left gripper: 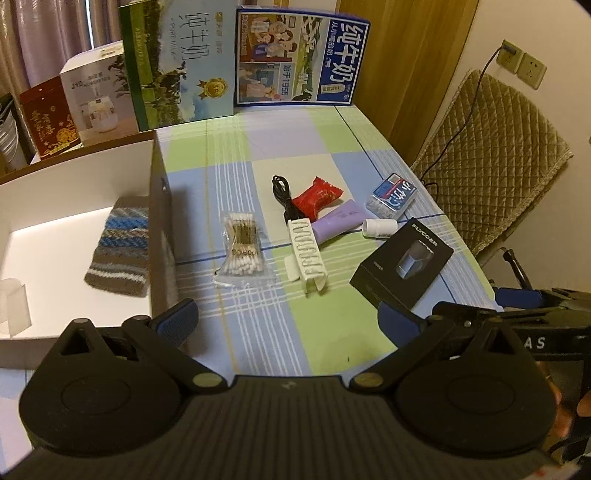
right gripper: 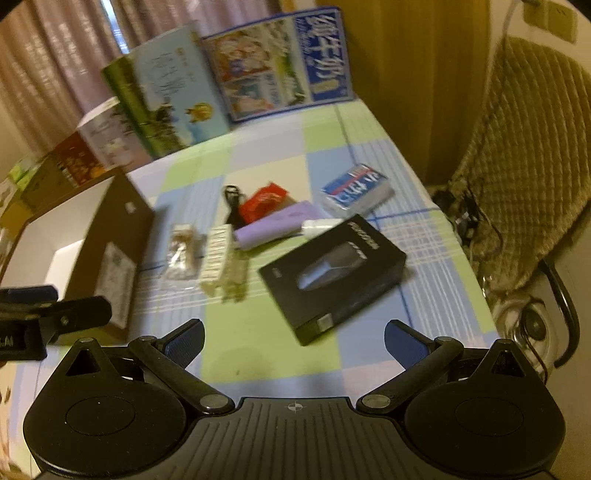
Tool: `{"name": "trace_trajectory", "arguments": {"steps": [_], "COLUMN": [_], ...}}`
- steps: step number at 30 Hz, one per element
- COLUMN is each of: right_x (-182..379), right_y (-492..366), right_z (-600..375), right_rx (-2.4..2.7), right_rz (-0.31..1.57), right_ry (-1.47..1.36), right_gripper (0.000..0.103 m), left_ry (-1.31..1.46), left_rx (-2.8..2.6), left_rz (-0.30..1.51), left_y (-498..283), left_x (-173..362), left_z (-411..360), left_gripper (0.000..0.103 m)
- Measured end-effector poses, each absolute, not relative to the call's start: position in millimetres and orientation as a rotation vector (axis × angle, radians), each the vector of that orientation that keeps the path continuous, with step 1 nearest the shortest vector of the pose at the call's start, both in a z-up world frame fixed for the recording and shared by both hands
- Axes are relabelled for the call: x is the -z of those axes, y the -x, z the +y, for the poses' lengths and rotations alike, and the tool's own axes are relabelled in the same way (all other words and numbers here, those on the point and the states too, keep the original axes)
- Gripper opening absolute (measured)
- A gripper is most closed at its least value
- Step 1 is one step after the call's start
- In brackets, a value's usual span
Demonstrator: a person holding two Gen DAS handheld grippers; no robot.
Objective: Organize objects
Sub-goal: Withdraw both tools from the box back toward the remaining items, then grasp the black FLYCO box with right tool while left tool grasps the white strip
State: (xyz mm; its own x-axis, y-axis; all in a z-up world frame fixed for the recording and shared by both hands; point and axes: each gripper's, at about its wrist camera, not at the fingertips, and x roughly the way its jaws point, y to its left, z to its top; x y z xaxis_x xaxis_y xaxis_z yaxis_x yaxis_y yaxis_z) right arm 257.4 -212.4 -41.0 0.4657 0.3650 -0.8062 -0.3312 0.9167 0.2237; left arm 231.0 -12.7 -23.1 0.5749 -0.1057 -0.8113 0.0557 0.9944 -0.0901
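Left gripper (left gripper: 288,317) wide open, empty, above checked tablecloth (left gripper: 258,155). Right gripper (right gripper: 293,338) likewise, near black box (right gripper: 332,273). Striped knit pouch (left gripper: 120,245) inside white box (left gripper: 37,206).

Matt black box (left gripper: 402,260), knitted pouch (left gripper: 120,247), seemingly glossy checked tablecloth (left gripper: 258,147).

Lying bare just ahead of both open grippers: tablecloth (left gripper: 314,332). Crowding mid-table: swabs (left gripper: 242,245), clip (left gripper: 306,254), black box (left gripper: 402,260). Walling off the left: box side (left gripper: 160,221).

A home: curtains (left gripper: 44,33), quilted chair (left gripper: 491,166), checked tablecloth (left gripper: 258,147).
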Motion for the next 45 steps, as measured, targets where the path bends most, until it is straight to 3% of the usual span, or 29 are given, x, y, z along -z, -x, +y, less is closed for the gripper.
{"name": "trace_trajectory", "arguments": {"steps": [22, 39, 45], "right_x": [109, 105, 100], "right_y": [-361, -352, -347], "right_z": [-192, -210, -228], "right_rx": [-0.092, -0.339, -0.351], "right_rz": [1.131, 1.083, 1.052], "right_ry": [-0.262, 0.150, 0.144], "right_gripper": [0.101, 0.100, 0.100], "left_ry": [0.032, -0.012, -0.044], "left_rx": [-0.026, 0.082, 0.096], "left_rz": [1.092, 1.107, 1.103], "left_y": [-320, -340, -357], "left_x": [85, 102, 126], "left_z": [-8, -36, -49], "left_gripper": [0.102, 0.102, 0.087]}}
